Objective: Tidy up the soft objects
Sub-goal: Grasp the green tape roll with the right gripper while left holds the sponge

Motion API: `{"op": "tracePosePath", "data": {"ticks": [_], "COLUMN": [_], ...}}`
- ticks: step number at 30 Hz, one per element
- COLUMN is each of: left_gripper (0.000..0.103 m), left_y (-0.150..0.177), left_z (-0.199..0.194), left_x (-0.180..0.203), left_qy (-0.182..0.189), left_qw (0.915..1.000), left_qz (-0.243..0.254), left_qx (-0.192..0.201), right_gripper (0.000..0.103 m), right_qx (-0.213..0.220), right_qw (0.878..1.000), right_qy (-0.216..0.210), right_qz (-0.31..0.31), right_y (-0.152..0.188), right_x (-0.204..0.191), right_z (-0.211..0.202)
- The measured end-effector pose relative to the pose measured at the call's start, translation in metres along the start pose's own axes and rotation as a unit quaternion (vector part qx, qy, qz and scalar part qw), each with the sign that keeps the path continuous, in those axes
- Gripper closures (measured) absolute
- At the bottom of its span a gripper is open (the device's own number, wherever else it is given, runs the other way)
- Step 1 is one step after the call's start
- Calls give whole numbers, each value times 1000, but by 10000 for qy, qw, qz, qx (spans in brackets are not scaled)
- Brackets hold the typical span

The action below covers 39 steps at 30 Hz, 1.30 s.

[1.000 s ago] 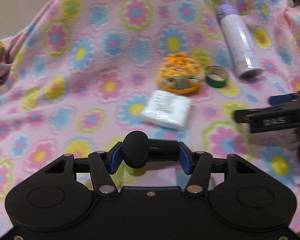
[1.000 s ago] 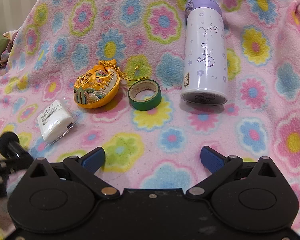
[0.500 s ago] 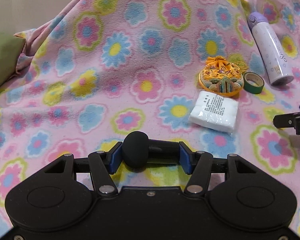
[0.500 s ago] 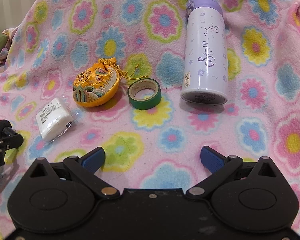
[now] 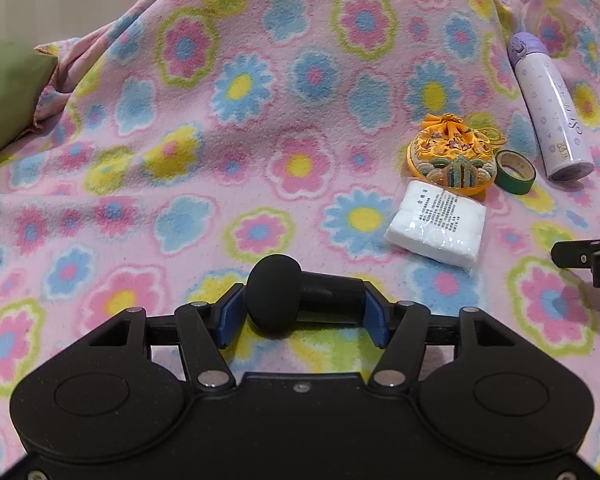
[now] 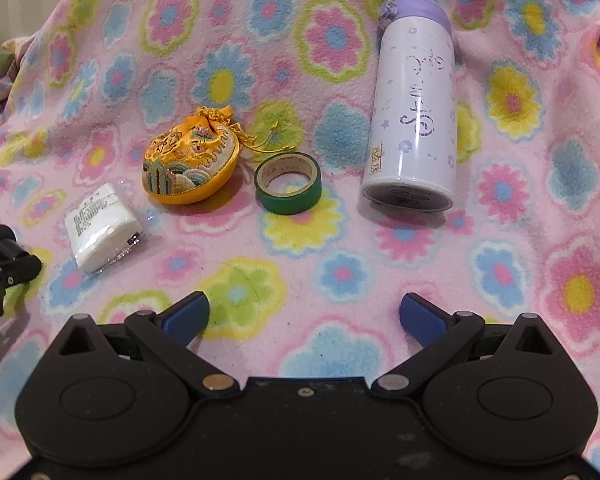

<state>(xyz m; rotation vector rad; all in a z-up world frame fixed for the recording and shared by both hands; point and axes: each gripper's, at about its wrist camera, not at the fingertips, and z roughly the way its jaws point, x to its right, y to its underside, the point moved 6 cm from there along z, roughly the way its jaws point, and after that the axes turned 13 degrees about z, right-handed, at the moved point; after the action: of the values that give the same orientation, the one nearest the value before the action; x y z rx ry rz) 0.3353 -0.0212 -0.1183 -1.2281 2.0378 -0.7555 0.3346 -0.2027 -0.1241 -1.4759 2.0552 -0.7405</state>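
My left gripper [image 5: 302,318] is shut on a small black microphone [image 5: 274,294] with a round foam head, held crosswise just above the blanket; it also shows at the left edge of the right wrist view [image 6: 0,244]. My right gripper [image 6: 304,320] is open and empty, low over the blanket. A white wrapped tissue pack [image 5: 436,224] [image 6: 102,228], an orange embroidered pouch [image 5: 450,158] [image 6: 190,170], a green tape roll [image 5: 514,172] [image 6: 288,188] and a lilac bottle [image 5: 550,106] [image 6: 414,120] lie in a row ahead.
A pink flowered fleece blanket [image 5: 240,140] covers the whole surface. A green cushion [image 5: 4,92] sits at the far left. The right gripper's tip [image 5: 588,256] pokes into the left wrist view at the right edge.
My left gripper, still holding the microphone, has pulled back and to the left, away from the tissue pack and pouch. The right gripper has hardly moved.
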Motion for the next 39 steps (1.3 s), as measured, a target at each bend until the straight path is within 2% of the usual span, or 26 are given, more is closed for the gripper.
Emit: {"op": "tracePosePath", "data": {"ticks": [9,17,19,26,29,31,33,39], "left_gripper": [45,44,44,43,43,43,42,42], "left_y": [0,1,1,1,1,1,1,1], "left_z": [0,0,0,1,1,1,1,1], "left_x": [0,0,-1,-1,-1,-2,-2,-2], "left_qy": [12,7,6,-4,1,-8,-11,-10], "left_qw": [10000,10000,10000,10000,10000,10000,10000,10000], "left_qz": [-18,-19,-22,-49,-66,-74,-75,-75], "left_qx": [0,1,0,-4,-2,-5,-4,-1], "right_gripper": [1,2,11,25,34,48,56,57], "right_qx": [82,481,382,276,194,133,116,1], "right_qw": [9998,9979,9987,9991,9995,9998,9999,9998], "right_qy": [-15,304,245,267,229,144,28,51], "right_qz": [-206,-298,-229,-168,-66,20,119,185], "right_y": [-15,-44,-49,-61,-64,-67,-68,-65], "right_x": [-13,-24,-25,-29,-29,-29,-28,-21], "right_z": [-10,15,25,49,57,63,66,55]}}
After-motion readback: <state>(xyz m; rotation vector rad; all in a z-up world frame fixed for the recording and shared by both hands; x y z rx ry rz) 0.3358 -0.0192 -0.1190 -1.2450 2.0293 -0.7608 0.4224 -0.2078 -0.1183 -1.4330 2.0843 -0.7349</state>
